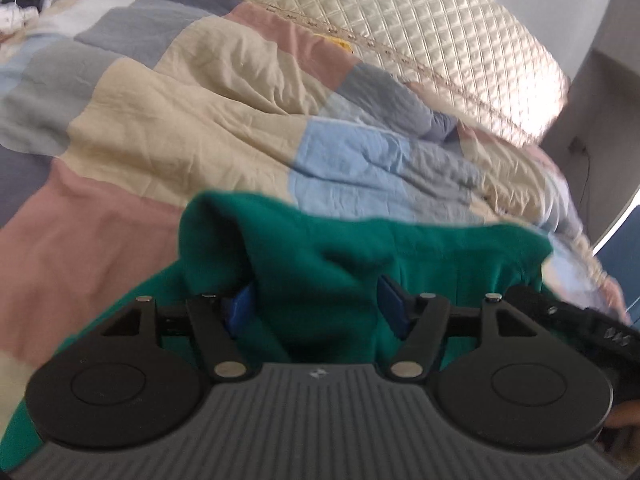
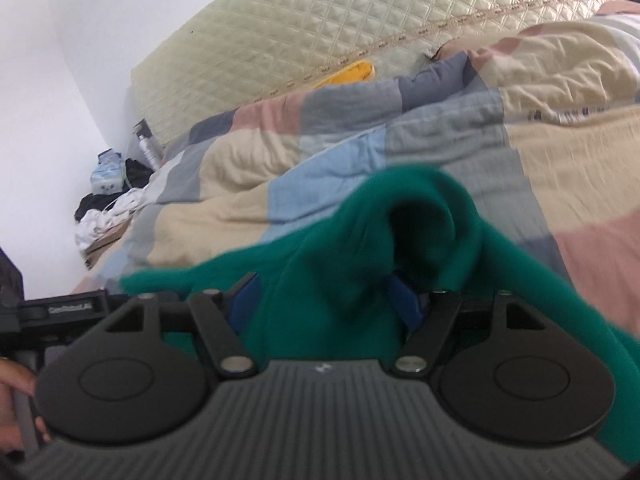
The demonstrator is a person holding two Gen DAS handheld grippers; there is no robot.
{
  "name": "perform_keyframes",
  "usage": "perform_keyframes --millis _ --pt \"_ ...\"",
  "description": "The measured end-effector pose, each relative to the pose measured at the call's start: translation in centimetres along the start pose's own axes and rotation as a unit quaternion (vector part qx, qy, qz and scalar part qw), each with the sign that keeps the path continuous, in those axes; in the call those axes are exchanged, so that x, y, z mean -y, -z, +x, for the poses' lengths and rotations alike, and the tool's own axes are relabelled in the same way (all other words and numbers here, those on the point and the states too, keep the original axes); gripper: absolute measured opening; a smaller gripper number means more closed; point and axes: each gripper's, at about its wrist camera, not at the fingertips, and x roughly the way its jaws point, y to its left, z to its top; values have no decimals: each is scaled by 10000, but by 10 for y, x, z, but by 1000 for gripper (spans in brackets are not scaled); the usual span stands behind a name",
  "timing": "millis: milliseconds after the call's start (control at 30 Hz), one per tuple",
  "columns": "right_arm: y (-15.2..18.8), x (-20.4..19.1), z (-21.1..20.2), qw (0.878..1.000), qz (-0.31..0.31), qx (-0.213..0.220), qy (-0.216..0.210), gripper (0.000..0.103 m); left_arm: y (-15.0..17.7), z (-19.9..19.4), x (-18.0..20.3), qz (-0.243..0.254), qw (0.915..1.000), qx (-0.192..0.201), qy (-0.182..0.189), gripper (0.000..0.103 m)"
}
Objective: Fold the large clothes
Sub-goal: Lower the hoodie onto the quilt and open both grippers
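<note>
The quilt [image 1: 180,120] covers the bed out to 12 o'clock, headboard [image 1: 400,20] beyond. The garment [image 1: 328,256] hangs bunched above it, its long axis running sideways between both grippers. The left gripper [image 1: 316,304] and right gripper [image 2: 320,300] each pinch a thick fold, fingers [image 1: 240,306] partly closed, neither nearer.

The bunched green garment [image 1: 332,256] is a soft, matt, slightly fuzzy knit cloth. It drapes over the left gripper [image 1: 316,304], whose black linkage arms are matt plastic with small shiny metal pins, its grey body ribbed, its blue fingers [image 1: 390,302] smooth plastic. The right gripper [image 2: 320,300] has the same finish. Beneath the garment, the patchwork quilt of pink, cream, blue and grey squares [image 1: 192,120] is thin, crinkled, matt woven cloth. Behind the quilt, the cream diamond-quilted headboard [image 1: 420,28] looks satiny and glossy.
</note>
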Motion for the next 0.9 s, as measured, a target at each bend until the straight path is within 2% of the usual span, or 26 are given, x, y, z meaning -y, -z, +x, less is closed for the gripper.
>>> perform_keyframes --millis 67,233,367,467,733,900 --pt "6 -6 -13 10000 -80 53 20 72 8 -11 8 175 9998 40 -120 69" --pt "19 -26 -51 9996 -266 116 -34 72 25 -55 29 241 9993 214 -201 69" --pt "23 -44 -94 9992 -363 179 -51 72 36 -104 54 444 9970 476 -410 69" --pt "28 -61 -133 9984 -501 228 -113 72 49 -148 72 451 9965 579 -390 69" --pt "62 -107 -243 9965 -692 462 -102 72 113 -265 109 502 9955 666 -439 69" --pt "91 -121 -290 9971 -591 454 128 72 156 -311 118 359 9969 612 -339 69"
